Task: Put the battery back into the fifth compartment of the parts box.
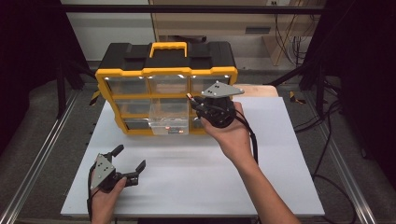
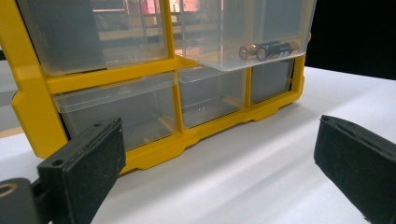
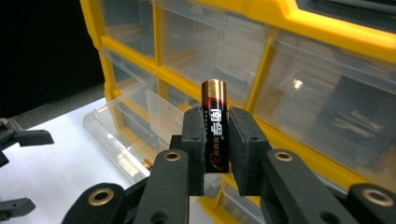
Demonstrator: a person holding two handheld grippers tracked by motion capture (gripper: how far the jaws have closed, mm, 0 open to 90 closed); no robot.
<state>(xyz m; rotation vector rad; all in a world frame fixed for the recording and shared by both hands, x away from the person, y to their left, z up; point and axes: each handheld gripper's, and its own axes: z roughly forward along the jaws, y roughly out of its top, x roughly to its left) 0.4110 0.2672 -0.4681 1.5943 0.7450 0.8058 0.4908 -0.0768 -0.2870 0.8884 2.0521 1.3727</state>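
now the right gripper (image 3: 216, 140) has its jaws clamped on the battery (image 3: 215, 126), long axis upright between the pads, right above the pulled-out drawer (image 1: 169, 122) at the organizer's (image 1: 166, 72) front, while the left gripper (image 1: 130, 163) gapes empty near the table's (image 1: 280, 154) front-left corner.

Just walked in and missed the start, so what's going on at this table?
A person is working with batteries at a yellow and black drawer organizer. The right gripper is shut on a battery, held upright in front of the organizer. The middle clear drawer is pulled out, with batteries lying in it. The left gripper rests on the white table, jaws open and holding nothing.
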